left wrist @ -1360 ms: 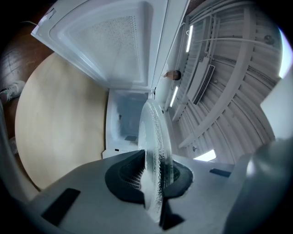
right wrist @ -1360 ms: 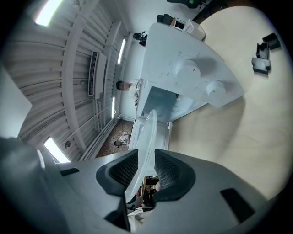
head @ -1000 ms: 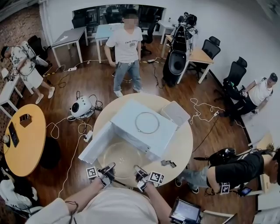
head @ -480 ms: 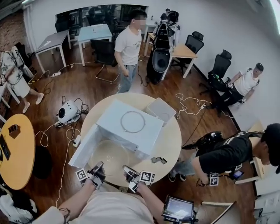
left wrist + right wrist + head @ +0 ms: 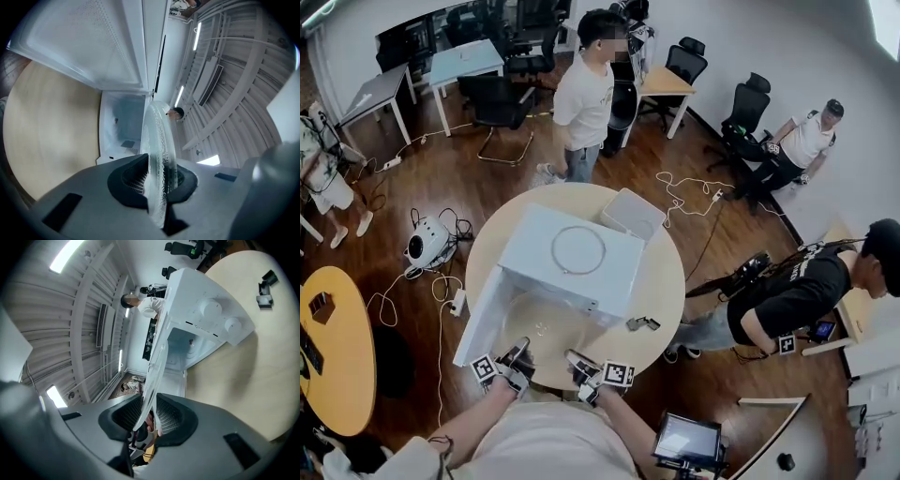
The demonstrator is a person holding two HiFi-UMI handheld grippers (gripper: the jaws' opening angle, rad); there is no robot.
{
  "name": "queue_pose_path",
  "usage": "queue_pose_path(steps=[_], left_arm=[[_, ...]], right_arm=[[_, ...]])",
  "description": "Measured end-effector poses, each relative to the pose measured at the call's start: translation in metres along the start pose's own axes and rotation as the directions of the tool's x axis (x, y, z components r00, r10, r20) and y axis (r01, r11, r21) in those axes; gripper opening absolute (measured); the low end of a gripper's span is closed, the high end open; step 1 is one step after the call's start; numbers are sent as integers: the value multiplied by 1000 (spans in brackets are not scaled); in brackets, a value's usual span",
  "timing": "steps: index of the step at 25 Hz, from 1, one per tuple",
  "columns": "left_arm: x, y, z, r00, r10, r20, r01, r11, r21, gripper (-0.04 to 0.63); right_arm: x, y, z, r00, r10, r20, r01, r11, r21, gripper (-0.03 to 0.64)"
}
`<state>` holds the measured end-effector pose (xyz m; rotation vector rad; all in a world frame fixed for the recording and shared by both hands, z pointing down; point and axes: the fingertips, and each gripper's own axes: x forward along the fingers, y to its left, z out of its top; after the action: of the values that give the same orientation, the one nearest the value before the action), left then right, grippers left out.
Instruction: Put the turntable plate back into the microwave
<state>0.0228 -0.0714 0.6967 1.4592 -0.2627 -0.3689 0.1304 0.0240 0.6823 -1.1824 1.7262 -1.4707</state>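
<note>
The clear glass turntable plate [image 5: 546, 330] hangs level in front of the white microwave [image 5: 581, 272], its far edge at the open cavity. My left gripper [image 5: 517, 360] is shut on the plate's near left rim and my right gripper [image 5: 582, 368] on its near right rim. In the left gripper view the plate [image 5: 159, 145] stands edge-on between the pads of my left gripper [image 5: 157, 180], with the cavity [image 5: 123, 131] straight ahead. In the right gripper view the plate [image 5: 154, 366] is likewise pinched by my right gripper [image 5: 145, 418].
The microwave door [image 5: 478, 321] swings open to the left. A roller ring [image 5: 578, 250] lies on the microwave's top. A white tub [image 5: 631, 214] and a small black part [image 5: 642, 323] sit on the round table [image 5: 667, 281]. People stand and sit around it.
Both grippers have carried the plate a little closer to the microwave's opening. Their hold on it is unchanged.
</note>
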Motion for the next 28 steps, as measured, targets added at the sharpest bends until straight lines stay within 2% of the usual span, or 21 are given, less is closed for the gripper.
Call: queue_pose_path(steps=[3, 7, 11, 14, 17, 21, 28], left_arm=[[11, 1, 5, 999, 12, -38, -13, 1000, -7, 38], [17, -4, 10, 996, 21, -81, -24, 999, -39, 38], [19, -6, 19, 993, 23, -112, -30, 998, -57, 38], [19, -5, 27, 992, 32, -125, -39, 998, -58, 38], [18, -4, 33, 988, 31, -151, -37, 999, -39, 38], [16, -9, 33, 978, 25, -207, -27, 1000, -9, 38], [19, 5, 35, 955, 80, -286, -48, 992, 116, 39]], right_arm=[[7, 5, 0, 999, 15, 40, -14, 1000, -17, 98], [23, 9, -2, 996, -3, 87, 6, 1000, -30, 98], [33, 3, -4, 988, -34, 154, 28, 999, 36, 86], [37, -6, -7, 976, -56, 210, 30, 992, 126, 70], [41, -7, -12, 961, -38, 273, -17, 980, 198, 54], [43, 0, -20, 943, -33, 330, -51, 969, 243, 43], [47, -12, -25, 916, -77, 394, -38, 960, 276, 40]])
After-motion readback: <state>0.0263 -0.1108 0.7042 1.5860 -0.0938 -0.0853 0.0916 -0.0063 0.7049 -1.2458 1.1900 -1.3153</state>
